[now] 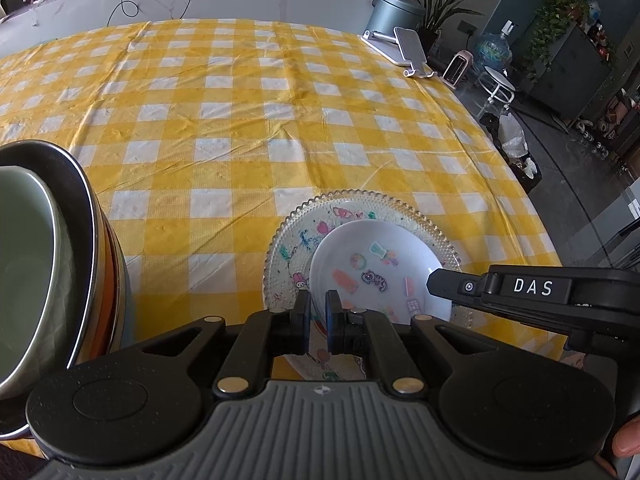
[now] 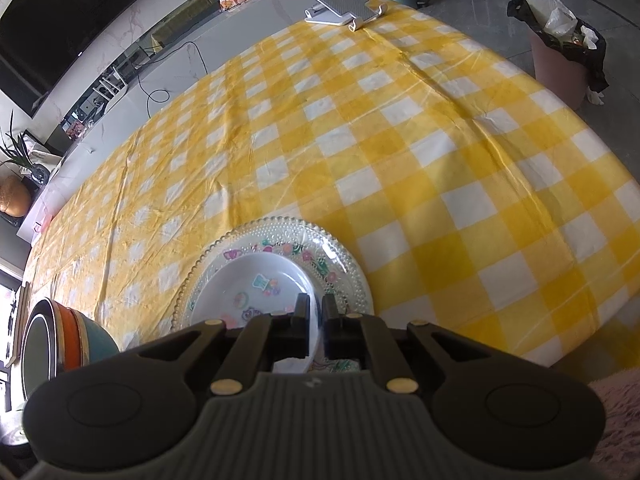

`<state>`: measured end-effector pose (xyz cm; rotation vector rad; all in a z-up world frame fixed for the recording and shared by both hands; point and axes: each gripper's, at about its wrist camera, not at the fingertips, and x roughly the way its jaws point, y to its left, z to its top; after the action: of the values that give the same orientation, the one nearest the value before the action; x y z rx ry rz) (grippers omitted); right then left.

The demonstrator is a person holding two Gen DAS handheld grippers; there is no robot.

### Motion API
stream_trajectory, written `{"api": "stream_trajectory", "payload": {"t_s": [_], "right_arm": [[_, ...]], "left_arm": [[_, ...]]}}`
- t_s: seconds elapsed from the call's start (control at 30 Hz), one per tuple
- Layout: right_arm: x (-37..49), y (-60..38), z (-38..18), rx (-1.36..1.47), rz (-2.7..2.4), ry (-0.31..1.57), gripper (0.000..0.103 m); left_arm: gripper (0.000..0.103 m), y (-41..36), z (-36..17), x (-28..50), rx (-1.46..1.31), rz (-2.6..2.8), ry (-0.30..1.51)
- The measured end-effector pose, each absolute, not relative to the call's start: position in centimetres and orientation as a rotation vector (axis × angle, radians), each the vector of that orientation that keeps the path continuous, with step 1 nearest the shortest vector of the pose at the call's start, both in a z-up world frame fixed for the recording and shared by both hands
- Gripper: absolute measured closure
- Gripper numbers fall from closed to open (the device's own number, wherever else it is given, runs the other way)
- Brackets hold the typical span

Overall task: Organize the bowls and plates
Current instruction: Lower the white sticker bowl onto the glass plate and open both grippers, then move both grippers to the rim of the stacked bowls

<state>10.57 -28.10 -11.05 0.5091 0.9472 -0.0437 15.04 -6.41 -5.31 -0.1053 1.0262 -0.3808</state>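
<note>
A white plate [image 1: 372, 272] with cartoon stickers lies tilted on a larger clear glass plate [image 1: 288, 240] with a beaded rim, on the yellow checked tablecloth. My left gripper [image 1: 318, 308] is shut on the white plate's near left rim. My right gripper [image 1: 435, 280] reaches in from the right and touches that plate's right rim. In the right wrist view, the right gripper [image 2: 315, 312] is shut on the white plate [image 2: 256, 280], whose rim passes between its pads above the glass plate [image 2: 344, 264]. A nested stack of bowls [image 1: 48, 248] stands close on the left.
The bowl stack [image 2: 68, 340] sits at the table's near left corner. A phone stand [image 1: 412, 50] is on the far right of the table, beside a grey canister [image 1: 390, 8]. Beyond the right table edge stands a lined waste bin [image 2: 560, 60].
</note>
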Motion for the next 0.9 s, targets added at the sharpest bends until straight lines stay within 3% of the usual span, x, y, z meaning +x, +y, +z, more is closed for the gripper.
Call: {"api": "stream_trajectory", "payload": {"t_s": [0.1, 0.23, 0.4, 0.73, 0.9], "right_arm": [[10.4, -28.2, -10.8, 0.519, -0.041, 0.928, 0.095], [10.1, -28.4, -10.4, 0.525, -0.039, 0.893, 0.073], [9.4, -28.4, -9.5, 0.504, -0.050, 0.816, 0.066], [8.0, -25.7, -5.9, 0.379, -0.046, 0.690, 0.025], [7.7, -22.4, -4.7, 0.363, 0.030, 0.698, 0.016]], "left_arm": [[0.083, -6.4, -5.1, 14.9, -0.107, -0.381, 1.021], [0.067, -6.5, -4.4, 14.5, -0.090, -0.372, 0.997], [0.052, -6.1, -2.5, 13.8, -0.087, -0.391, 0.953], [0.033, -0.7, 3.0, 12.6, -0.126, -0.384, 0.854], [0.030, 3.7, 4.4, 12.4, -0.160, -0.301, 0.821]]}}
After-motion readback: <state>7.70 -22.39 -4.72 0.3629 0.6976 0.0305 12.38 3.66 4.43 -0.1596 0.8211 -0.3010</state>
